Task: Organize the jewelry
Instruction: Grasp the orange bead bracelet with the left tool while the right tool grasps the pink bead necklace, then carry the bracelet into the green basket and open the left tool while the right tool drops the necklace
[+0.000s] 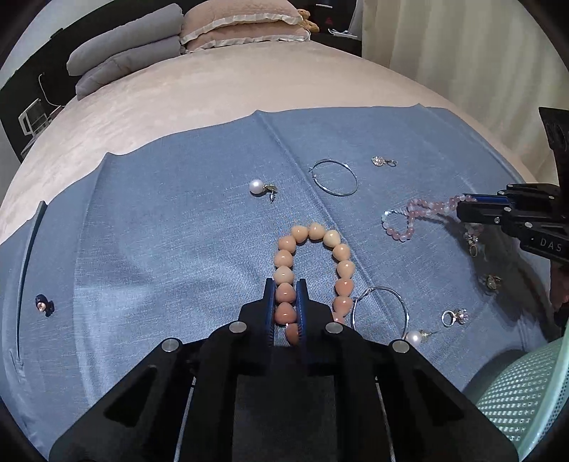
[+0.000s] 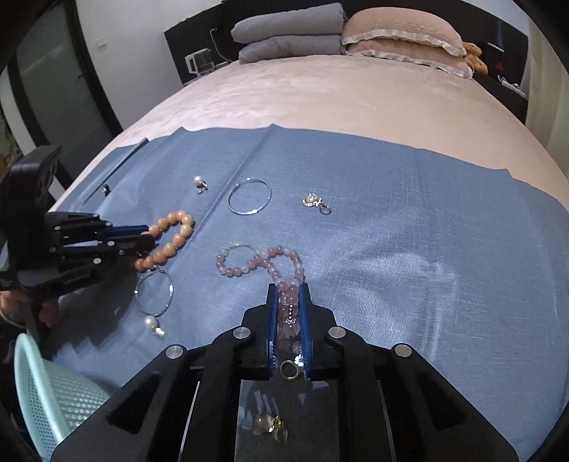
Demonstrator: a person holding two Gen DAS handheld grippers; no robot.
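Note:
Jewelry lies on a blue cloth (image 1: 160,213) over a bed. My left gripper (image 1: 286,284) is shut on the near end of a peach heart-bead bracelet (image 1: 341,252), which also shows in the right wrist view (image 2: 174,241). My right gripper (image 2: 288,289) is shut on one end of a pink bead bracelet (image 2: 270,259), also seen in the left wrist view (image 1: 419,209). Two silver hoops (image 1: 334,176) (image 1: 382,309), two pearl earrings (image 1: 256,186) (image 1: 414,336), a crystal earring (image 1: 378,161) and a ring (image 1: 453,316) lie loose on the cloth.
A mint mesh basket (image 1: 522,391) stands at the cloth's near edge between the grippers. A small dark stud (image 1: 42,305) lies far left. Grey and pink pillows (image 2: 338,32) are at the bed's head. Small gold pieces (image 2: 270,424) lie under my right gripper.

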